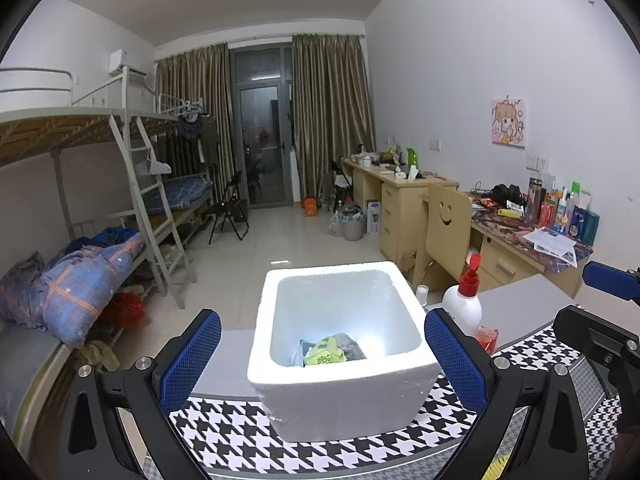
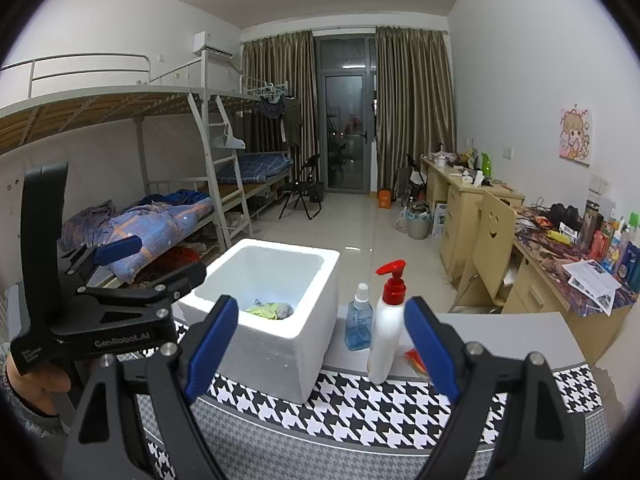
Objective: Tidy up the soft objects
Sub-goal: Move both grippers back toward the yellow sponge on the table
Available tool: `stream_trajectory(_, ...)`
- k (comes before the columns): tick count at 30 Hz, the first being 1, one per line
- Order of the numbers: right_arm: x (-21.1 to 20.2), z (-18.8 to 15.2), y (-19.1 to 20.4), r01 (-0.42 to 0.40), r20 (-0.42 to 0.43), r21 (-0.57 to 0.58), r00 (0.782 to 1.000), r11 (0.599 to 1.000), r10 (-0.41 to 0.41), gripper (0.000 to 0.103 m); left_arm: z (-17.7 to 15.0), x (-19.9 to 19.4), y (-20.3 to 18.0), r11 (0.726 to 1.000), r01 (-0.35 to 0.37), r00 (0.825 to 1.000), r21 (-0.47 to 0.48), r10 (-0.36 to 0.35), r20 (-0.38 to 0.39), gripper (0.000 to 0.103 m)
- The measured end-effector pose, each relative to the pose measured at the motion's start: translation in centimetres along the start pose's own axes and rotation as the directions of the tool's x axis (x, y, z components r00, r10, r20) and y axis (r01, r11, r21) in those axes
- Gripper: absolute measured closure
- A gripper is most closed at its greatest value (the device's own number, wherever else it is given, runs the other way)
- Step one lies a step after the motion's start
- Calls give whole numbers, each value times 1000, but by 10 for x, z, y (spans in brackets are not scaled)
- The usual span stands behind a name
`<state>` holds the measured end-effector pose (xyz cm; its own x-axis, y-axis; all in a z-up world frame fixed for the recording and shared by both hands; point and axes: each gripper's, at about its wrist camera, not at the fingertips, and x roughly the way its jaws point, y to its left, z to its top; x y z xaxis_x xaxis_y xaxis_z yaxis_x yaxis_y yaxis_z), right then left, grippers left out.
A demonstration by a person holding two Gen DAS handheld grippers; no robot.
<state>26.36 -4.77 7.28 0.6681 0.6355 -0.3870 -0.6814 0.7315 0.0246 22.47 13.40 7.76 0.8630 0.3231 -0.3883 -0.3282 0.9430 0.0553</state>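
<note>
A white foam box (image 1: 344, 392) stands on the houndstooth cloth (image 1: 240, 436) that covers the near part of the counter (image 1: 520, 308). Down at the bottom of the box lies a yellow-green soft packet (image 1: 325, 354) with a grey soft bundle (image 1: 352, 346) touching it on the right (what lies under them is too dim to make out).

The left tongs (image 1: 322, 360) stand wide apart, one blue pad on each side of the box, with nothing gripped between them. The right tongs (image 2: 322, 348) are likewise spread wide and hold nothing; in their view the box sits just behind the left pad, and a white pump bottle (image 2: 386, 332) with a red head stands between the pads, farther back. A blue spray bottle (image 2: 359, 322) stands just beside the pump bottle, between it and the box. A small red packet (image 2: 416, 360) lies on the counter near the right pad. A hand (image 2: 36, 380) holding the left tongs shows at the left edge of the right view.
</note>
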Motion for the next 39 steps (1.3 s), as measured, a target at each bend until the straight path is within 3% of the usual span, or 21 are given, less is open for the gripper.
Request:
stream_trajectory(22,-41,-10,4,8,49,-8,999,1000,-7,15,-12,-57,-9,1000,-6,997,2,6,82,1)
stream_trajectory(39,-64,-32,5,-21,40,0,999,1000,21,15,-32,-91,-18,998,64,994,18,-66,87,1)
